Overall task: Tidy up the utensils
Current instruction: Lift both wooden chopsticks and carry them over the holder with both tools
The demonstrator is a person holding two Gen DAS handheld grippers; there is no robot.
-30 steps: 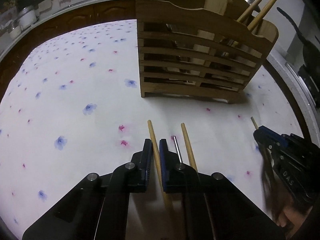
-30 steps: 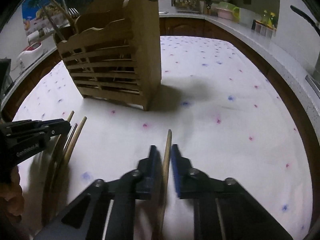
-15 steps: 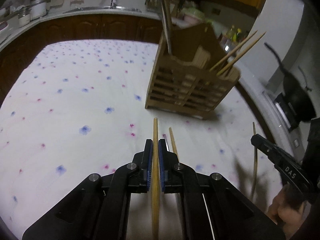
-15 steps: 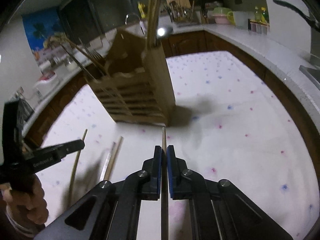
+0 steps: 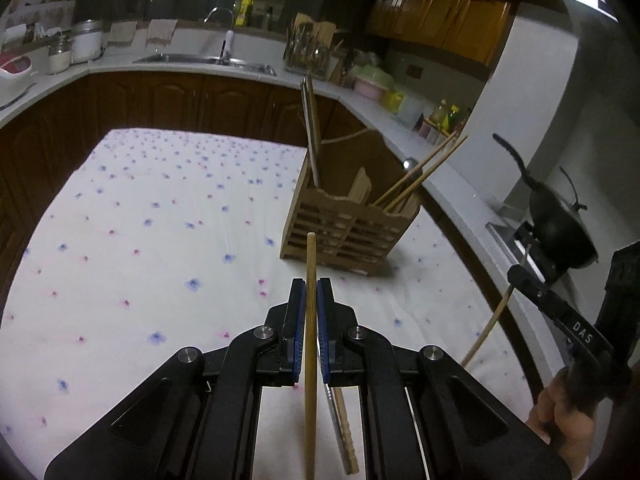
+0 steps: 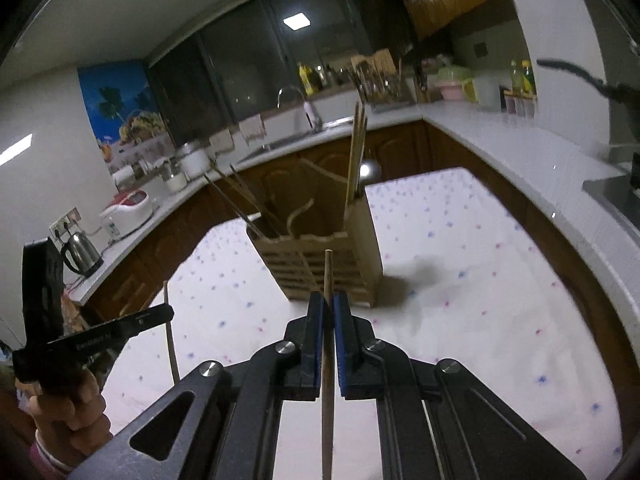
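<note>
My left gripper [image 5: 311, 292] is shut on a wooden chopstick [image 5: 310, 264] and holds it above the flowered tablecloth [image 5: 160, 208]. My right gripper [image 6: 328, 308] is shut on a thinner wooden chopstick [image 6: 328, 272], also lifted. The slatted wooden utensil holder [image 5: 352, 224] stands ahead of both, with chopsticks and metal utensils upright in it; it also shows in the right wrist view [image 6: 320, 256]. A wooden chopstick and a metal one [image 5: 340, 420] lie on the cloth under the left gripper. The right gripper shows at the right of the left view [image 5: 520, 276], the left gripper at the left of the right view [image 6: 164, 314].
A kitchen counter with a sink [image 5: 208, 58], a rice cooker [image 6: 128, 208] and a kettle [image 6: 80, 252] runs behind the table. A black wok [image 5: 560, 232] sits on the stove at the right.
Both grippers have risen well above the table, each carrying its chopstick off the cloth. The holder now looks farther and lower in both views.
</note>
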